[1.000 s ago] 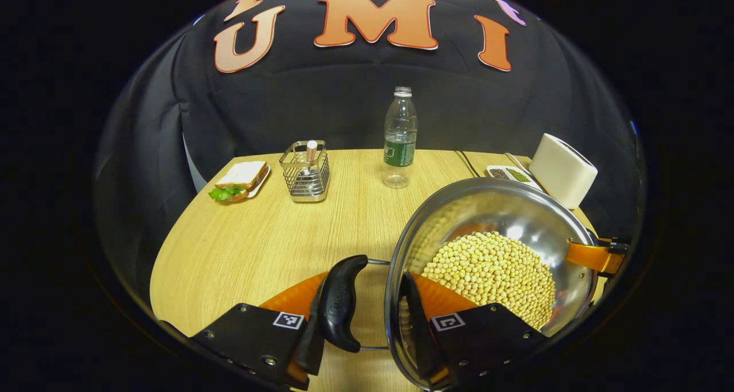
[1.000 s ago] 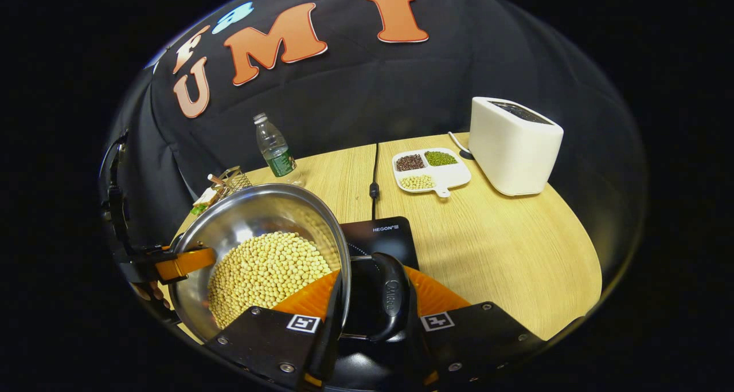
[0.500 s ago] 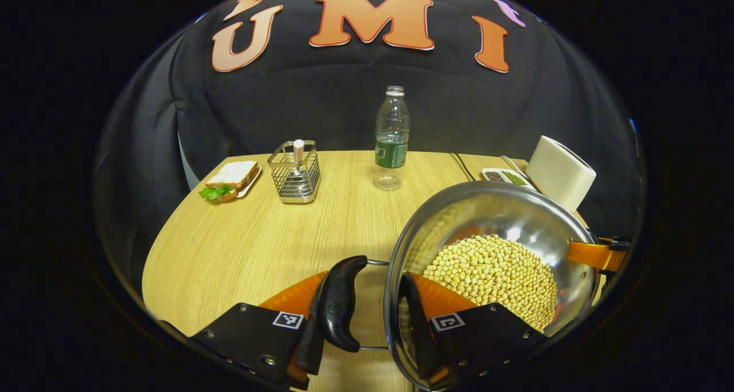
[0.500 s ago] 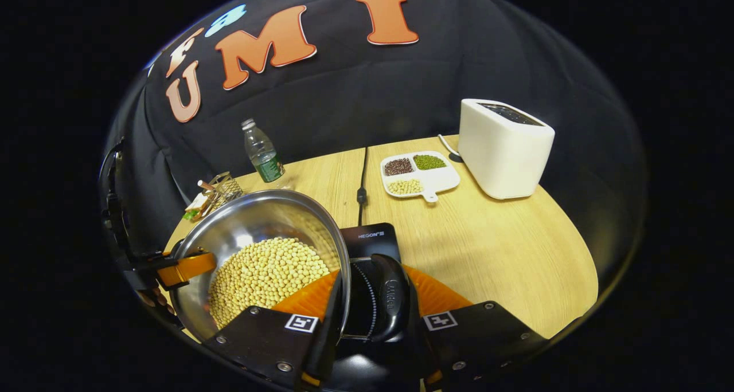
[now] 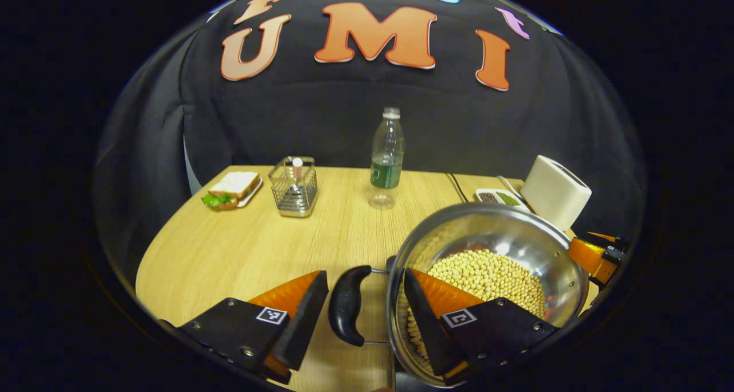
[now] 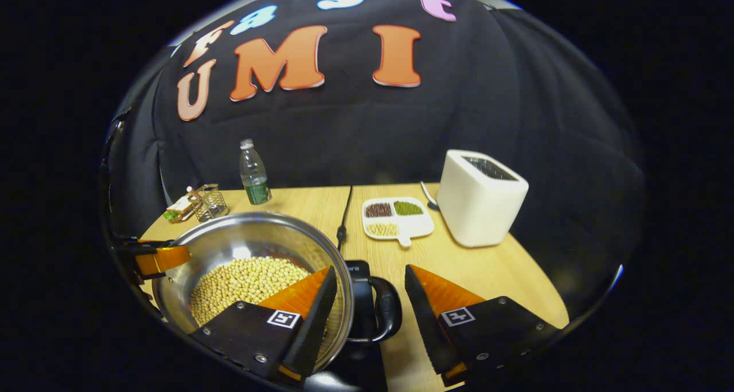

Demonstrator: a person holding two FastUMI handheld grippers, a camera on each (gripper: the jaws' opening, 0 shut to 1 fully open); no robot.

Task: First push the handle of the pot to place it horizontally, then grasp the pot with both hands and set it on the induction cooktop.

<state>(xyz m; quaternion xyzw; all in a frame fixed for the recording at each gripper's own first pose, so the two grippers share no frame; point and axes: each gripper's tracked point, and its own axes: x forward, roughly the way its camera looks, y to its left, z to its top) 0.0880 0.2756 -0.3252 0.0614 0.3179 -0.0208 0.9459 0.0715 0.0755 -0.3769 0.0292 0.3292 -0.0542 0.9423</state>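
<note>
- Left gripper (image 5: 362, 317) stands with its jaws spread, one finger outside the pot's near handle (image 5: 346, 313) and the other inside the rim over the beans; neither finger presses on anything. That straddling pose reads as a grip let go, with the load handed to whatever lies beneath.
- Right gripper (image 6: 367, 317) is likewise wide apart, one finger inside the rim, the other clear of the far handle (image 6: 383, 317) on the table side, with a plain gap at the handle.
- Each gripper's fingers bracket one of the two opposite side handles, the sensible hold for a wide, heavy vessel: it keeps the pot level so the contents do not shift.
- Pot (image 6: 252, 249) sits level, and both handles lie flat, sticking out sideways rather than up.
- Soybeans (image 5: 487, 277) form a mound across its bottom.
- Induction cooktop (image 6: 360, 289) shows as a dark slab under and just beside the pot, its cord (image 6: 343, 220) running back across the table (image 5: 246, 249). I judge the pot set down on it, the placing done.
- Well apart at the table's back stand a water bottle (image 5: 386, 157), wire basket (image 5: 294, 185), sandwich (image 5: 229, 189), divided dish (image 6: 397, 220) and toaster (image 6: 480, 197).
</note>
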